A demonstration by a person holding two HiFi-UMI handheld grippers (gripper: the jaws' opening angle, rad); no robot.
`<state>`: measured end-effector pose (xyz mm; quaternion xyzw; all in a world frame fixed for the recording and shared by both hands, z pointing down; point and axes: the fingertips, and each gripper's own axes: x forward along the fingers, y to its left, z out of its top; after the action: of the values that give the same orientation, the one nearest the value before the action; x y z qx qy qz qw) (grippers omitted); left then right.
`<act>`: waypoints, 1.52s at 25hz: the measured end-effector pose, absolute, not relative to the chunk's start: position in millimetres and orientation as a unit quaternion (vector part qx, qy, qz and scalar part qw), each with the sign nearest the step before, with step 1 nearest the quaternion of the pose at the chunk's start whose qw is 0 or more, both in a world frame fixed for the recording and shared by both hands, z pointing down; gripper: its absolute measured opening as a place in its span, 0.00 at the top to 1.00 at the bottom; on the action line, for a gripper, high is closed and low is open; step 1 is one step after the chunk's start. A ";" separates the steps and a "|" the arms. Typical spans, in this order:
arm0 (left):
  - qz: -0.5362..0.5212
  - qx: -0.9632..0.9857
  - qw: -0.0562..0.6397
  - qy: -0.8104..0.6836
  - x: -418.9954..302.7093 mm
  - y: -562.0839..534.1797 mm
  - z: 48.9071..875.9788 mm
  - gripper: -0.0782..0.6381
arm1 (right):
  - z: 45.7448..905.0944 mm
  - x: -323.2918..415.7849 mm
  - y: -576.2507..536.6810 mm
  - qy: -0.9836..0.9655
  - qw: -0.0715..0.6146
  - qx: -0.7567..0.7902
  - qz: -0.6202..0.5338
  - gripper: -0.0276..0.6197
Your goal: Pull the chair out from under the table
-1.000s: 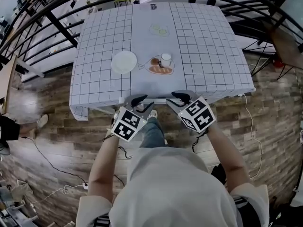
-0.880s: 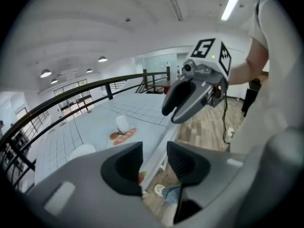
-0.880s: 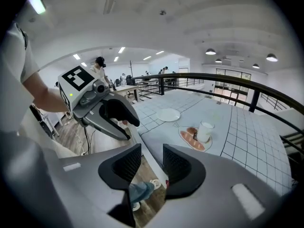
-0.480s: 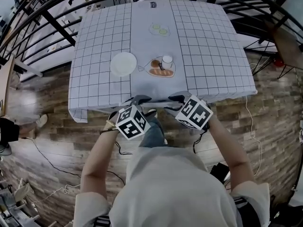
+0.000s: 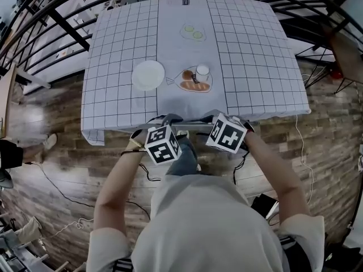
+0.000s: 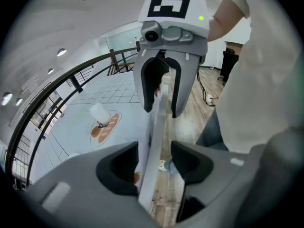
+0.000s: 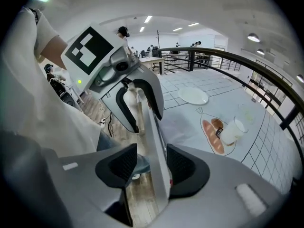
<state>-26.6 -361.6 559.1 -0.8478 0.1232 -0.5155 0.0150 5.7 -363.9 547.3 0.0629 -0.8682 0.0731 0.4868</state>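
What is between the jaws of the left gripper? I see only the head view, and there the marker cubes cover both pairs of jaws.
Observer: In the left gripper view, the chair's top rail runs between the jaws of the left gripper. They stand apart and have just been opening.
Operator: And the right one?
Observer: The right gripper view shows the right gripper astride the same rail. Its jaws are apart too and have also just been opening.
Operator: Do the jaws press on the rail?
Observer: No. In each gripper view a gap shows between the rail and one jaw.
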 end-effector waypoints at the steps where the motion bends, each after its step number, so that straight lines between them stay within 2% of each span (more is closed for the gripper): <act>1: -0.518 -0.847 0.014 0.120 -26.1 -361.3 561.6 0.58 | 550.9 4.9 -363.2 -0.865 0.494 0.055 0.068 0.65; 15: -0.557 -0.825 0.031 0.084 -22.4 -365.4 588.6 0.58 | 585.8 -0.3 -361.9 -0.832 0.553 0.009 0.029 0.65; 38: -0.585 -0.808 0.034 0.057 -13.0 -370.3 615.2 0.62 | 618.6 -7.7 -366.9 -0.816 0.578 -0.002 0.017 0.67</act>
<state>-13.0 -370.3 615.2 -0.8082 0.0570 -0.5851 0.0336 -7.7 -366.9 618.6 -0.0021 -0.8156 0.0165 0.5783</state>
